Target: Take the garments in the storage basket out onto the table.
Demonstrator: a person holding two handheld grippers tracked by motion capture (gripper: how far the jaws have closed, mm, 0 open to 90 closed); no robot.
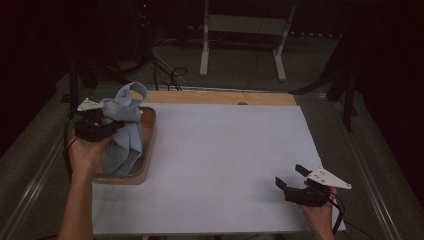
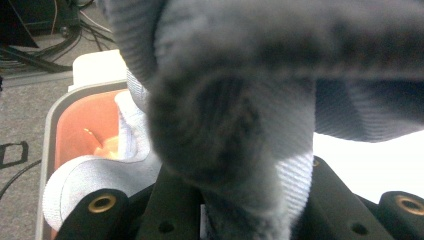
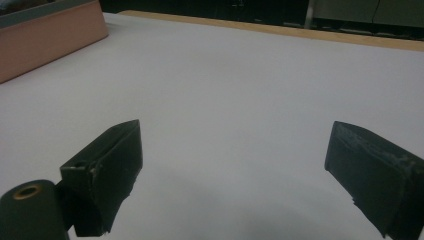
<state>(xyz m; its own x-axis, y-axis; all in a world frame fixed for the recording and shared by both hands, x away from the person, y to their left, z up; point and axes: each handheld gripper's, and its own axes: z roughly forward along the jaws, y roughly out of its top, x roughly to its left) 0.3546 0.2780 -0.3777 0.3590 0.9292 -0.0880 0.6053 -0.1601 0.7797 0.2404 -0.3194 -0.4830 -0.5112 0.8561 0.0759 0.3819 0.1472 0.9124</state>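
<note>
A light blue ribbed cloth (image 1: 125, 117) hangs bunched over an orange tray with a grey rim (image 1: 148, 150) at the table's left side. My left gripper (image 1: 111, 128) is shut on the cloth's upper part and holds it up, while its lower end still lies in the tray. In the left gripper view the cloth (image 2: 235, 110) rises from between the black jaws and covers most of the picture, with the tray (image 2: 75, 130) below it at the left. My right gripper (image 1: 290, 175) is open over the white table sheet at the front right, nothing between its jaws (image 3: 235, 155).
The white sheet (image 1: 225, 165) covers the table, with a wooden strip (image 1: 220, 97) along the far edge. The tray's side (image 3: 50, 40) shows far off in the right gripper view. A white metal stand (image 1: 205, 45) and cables (image 1: 165, 75) lie on the floor beyond.
</note>
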